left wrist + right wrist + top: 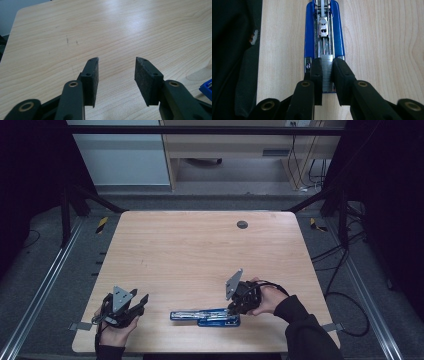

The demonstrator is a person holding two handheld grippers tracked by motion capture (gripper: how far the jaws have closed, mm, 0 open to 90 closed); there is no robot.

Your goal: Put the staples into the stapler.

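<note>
1. High view: one pale wooden counter with rounded corners carries one blue stapler, lying opened flat near the front edge, a little right of the middle. Its metal magazine faces up.
2. High view: one small dark round disc sits in the counter's far half, well apart from the stapler.
3. High view: there are two tools. The left tool is held in the person's left hand over the front left corner, well apart from the stapler. Its jaws stand apart with nothing between them.
4. High view: the right tool is held in the right hand and comes down onto the right end of the stapler. One dark sleeve covers that forearm.
5. Left gripper view: the left tool shows two black jaws with dark pads, set roughly halfway apart and empty above bare wood. One blue corner of the stapler appears at the right edge.
6. Right gripper view: the right tool has its two jaws drawn close together on one strip of silver staples, the pads pressing its two sides. The strip lies on the near end of the stapler, in line with its open metal channel.
7. Right gripper view: one dark sleeve fills the left side, beside the counter.
</note>
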